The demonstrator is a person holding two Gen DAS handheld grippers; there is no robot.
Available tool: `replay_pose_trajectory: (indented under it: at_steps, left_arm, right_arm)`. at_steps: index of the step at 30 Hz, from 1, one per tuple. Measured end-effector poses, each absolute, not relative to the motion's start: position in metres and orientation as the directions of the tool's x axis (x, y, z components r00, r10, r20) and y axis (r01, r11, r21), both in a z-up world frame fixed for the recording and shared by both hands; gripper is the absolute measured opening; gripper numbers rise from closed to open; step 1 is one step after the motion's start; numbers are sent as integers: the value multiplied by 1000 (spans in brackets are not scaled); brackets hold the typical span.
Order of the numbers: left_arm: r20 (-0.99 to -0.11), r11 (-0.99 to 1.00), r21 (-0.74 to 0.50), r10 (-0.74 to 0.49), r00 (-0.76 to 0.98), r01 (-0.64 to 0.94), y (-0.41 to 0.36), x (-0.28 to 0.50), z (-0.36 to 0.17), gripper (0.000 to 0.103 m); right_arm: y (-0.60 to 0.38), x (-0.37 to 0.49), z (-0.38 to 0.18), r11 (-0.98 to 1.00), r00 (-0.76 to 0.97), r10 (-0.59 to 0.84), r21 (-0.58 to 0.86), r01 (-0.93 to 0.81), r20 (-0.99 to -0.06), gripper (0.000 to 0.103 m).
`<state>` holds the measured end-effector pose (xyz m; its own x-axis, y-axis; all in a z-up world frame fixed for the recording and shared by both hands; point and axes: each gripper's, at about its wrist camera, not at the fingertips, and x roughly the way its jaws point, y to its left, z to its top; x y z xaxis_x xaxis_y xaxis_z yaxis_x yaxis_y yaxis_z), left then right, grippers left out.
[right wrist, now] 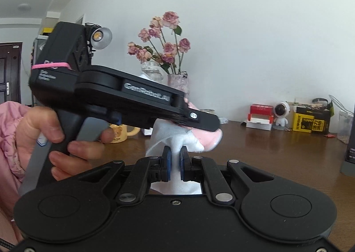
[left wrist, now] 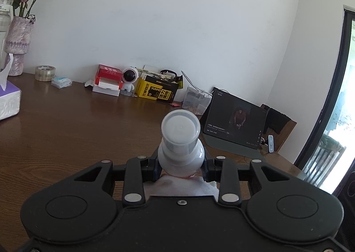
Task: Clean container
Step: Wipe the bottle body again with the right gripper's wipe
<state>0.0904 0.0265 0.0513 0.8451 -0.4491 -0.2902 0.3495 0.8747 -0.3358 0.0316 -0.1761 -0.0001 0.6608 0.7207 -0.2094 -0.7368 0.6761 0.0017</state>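
The left gripper (left wrist: 180,166) clamps a white bottle (left wrist: 180,141) above the table (left wrist: 66,132), cap forward. The right gripper (right wrist: 175,164) pinches a white cloth (right wrist: 177,138) against the bottle's pink base (right wrist: 210,138) (mostly hidden). Wiping looks underway; the cap and sides seem left to do.

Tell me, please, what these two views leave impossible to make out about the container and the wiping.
- Container base: left wrist view, hidden behind its own body and the left hand-held gripper.
- Where the tissue touches it: right wrist view, covered by the left hand-held gripper's arm.
- Tablet text: too small.
- The pinkish stain's extent: left wrist view, mostly hidden.
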Motion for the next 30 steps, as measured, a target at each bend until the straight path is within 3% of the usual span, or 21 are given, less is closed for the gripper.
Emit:
replay_pose_trajectory:
  at_steps: [6, 21, 30]
  left_arm:
    - [-297, 875, -346, -444, 845, 338, 28, 82, 51, 33]
    - [-271, 854, -343, -488, 829, 391, 20, 72, 62, 33]
    - [-421, 936, -191, -350, 837, 296, 3, 122, 52, 33]
  right_arm:
    - [-163, 26, 4, 645, 634, 746, -17, -764, -204, 8]
    - [-200, 89, -25, 810, 758, 582, 129, -572, -295, 7]
    - [-232, 96, -20, 863, 817, 505, 141, -485, -281, 7]
